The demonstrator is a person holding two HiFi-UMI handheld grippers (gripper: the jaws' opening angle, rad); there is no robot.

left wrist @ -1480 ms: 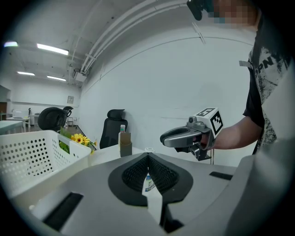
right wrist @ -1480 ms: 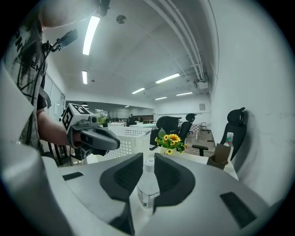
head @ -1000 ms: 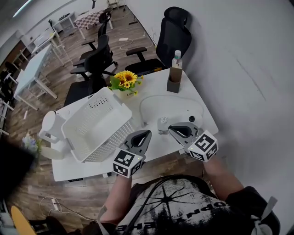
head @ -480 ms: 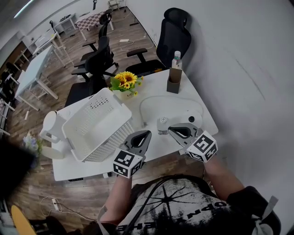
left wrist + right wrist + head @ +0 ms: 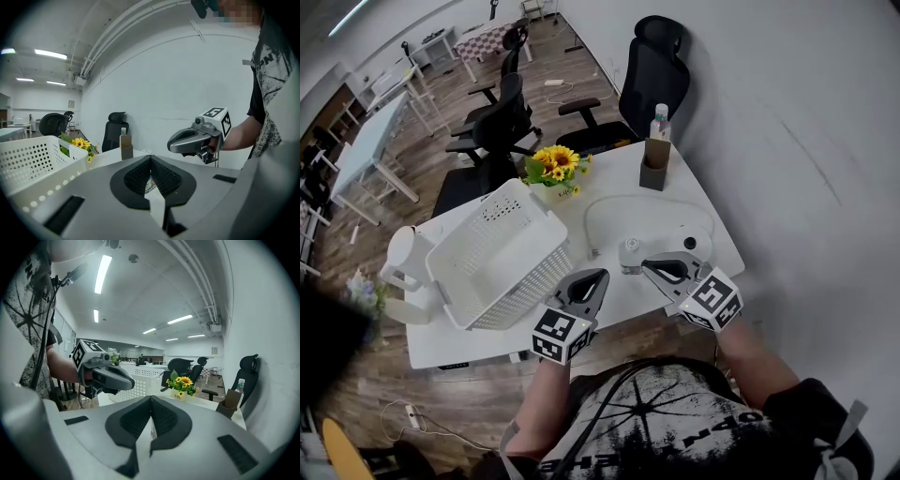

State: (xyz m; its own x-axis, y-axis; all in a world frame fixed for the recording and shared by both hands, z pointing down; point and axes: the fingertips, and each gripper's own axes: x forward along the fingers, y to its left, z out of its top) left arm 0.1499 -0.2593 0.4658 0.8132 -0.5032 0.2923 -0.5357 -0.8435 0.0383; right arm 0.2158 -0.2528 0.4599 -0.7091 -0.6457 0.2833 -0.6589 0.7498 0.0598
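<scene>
A small clear water bottle stands upright on the white table, between the tips of my two grippers. My left gripper points at it from the near left, its jaws shut with nothing between them. In the left gripper view the bottle's cap shows just past the left gripper. My right gripper points at the bottle from the near right, jaws shut, its tip close beside the bottle. In the right gripper view only a sliver of the bottle shows below the right gripper.
A white perforated basket fills the table's left half. Sunflowers and a brown box with a bottle in it stand at the far edge. A white cable loops across the middle. Black office chairs stand behind.
The right gripper's jaws, open around the view of the bottle 1.5 s ago, are now shut. Both gripper views sit slightly higher. The bottle has hardly moved.
</scene>
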